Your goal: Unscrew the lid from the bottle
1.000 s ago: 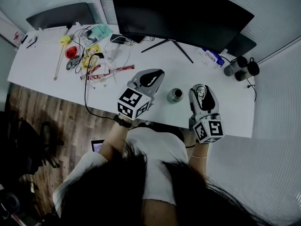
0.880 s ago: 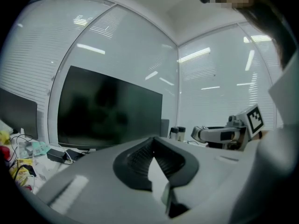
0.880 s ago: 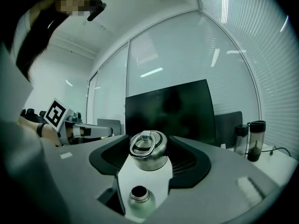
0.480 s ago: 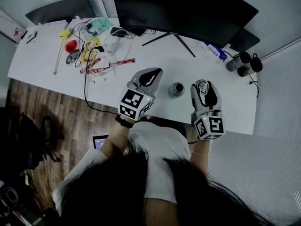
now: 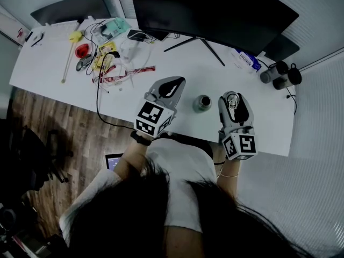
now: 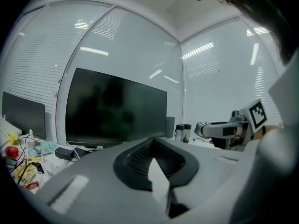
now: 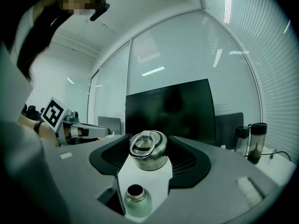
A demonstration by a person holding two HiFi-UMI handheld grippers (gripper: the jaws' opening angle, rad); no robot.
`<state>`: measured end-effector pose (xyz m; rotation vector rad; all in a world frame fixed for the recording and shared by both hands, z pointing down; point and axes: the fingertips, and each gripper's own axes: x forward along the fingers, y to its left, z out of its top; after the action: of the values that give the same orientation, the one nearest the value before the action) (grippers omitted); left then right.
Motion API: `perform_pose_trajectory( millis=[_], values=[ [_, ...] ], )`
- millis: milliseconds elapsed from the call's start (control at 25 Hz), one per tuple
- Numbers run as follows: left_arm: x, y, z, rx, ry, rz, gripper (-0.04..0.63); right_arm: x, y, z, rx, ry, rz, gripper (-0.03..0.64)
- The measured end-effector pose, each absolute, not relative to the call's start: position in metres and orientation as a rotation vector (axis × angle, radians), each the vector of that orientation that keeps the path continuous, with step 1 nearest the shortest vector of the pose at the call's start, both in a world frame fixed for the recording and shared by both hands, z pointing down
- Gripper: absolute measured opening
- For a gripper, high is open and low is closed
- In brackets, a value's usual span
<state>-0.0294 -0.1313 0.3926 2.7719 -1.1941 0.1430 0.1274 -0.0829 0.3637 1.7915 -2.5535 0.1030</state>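
The small metal bottle (image 5: 202, 102) stands upright on the white table (image 5: 48, 74) with its mouth open, between my two grippers. In the right gripper view the open bottle (image 7: 136, 199) shows low down, just below the jaws. My right gripper (image 5: 231, 102) is shut on the bottle's metal lid (image 7: 148, 150), a lid with a ring handle, and holds it off the bottle to its right. My left gripper (image 5: 174, 83) hovers left of the bottle, apart from it. Its jaws are shut (image 6: 152, 146) with nothing between them.
A large dark monitor (image 5: 215, 15) stands at the back of the table. Two dark flasks (image 5: 279, 75) are at the back right. Cables, packets and small tools (image 5: 102, 55) clutter the back left. The table's front edge runs just under both grippers.
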Motion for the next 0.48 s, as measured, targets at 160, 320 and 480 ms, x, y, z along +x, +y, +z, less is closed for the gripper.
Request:
perform_pose_trajectory(
  millis=[160,320,480],
  values=[
    [-0.0291,-0.1317,0.3926,2.774,-1.194,0.146,0.058,0.1287,-0.0833,0.3661,1.791,-2.551,0.109,0.261],
    [-0.031,-0.1337,0.3947,2.766,-1.196,0.147,0.058,0.1294,-0.0854,0.3688,1.79,-2.549,0.125,0.261],
    [-0.0332,-0.1344,0.397,2.758,-1.199,0.144,0.058,0.1292,-0.0866,0.3703,1.785,-2.552,0.131,0.261]
  ],
)
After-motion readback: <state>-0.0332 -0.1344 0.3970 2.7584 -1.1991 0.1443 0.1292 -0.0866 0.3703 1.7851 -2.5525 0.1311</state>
